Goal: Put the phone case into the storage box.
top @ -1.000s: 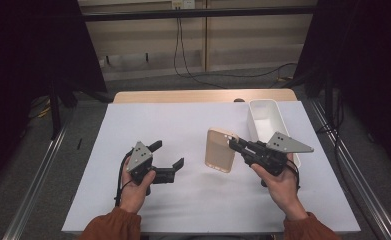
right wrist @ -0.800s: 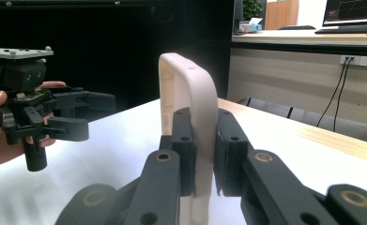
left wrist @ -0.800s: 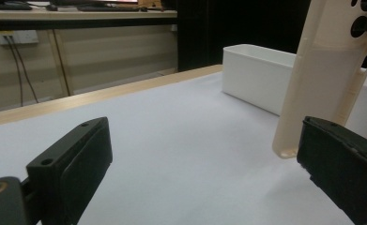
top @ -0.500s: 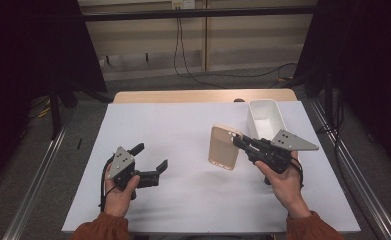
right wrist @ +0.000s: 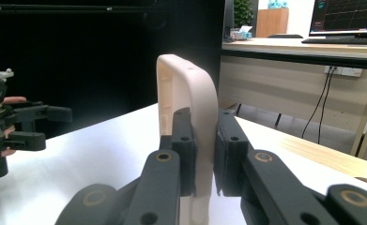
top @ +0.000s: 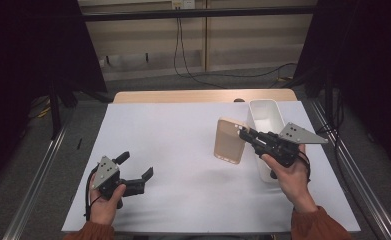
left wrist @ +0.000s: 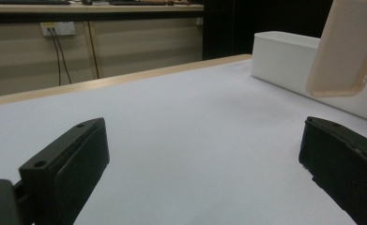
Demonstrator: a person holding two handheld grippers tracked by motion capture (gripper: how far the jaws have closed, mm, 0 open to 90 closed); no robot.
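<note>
The left gripper (top: 134, 169) has drawn back toward seven o'clock on the tabletop (top: 183, 150), its jaws spread and empty. The right gripper (top: 244, 134) keeps pinching the phone case (top: 229, 139), raised just beside the white bin (top: 265, 112) at three o'clock, probably headed into it.

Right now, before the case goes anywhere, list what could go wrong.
1. The right gripper pinches the phone case by one thin edge, clear of the table; a soft case may flex and slip out or swing.
2. The white bin stands close beside the case; a turn toward it could knock the bin's wall or catch a corner on the rim.
3. The left gripper is open and far off near the table's front edge, so it probably cannot catch a drop.
</note>
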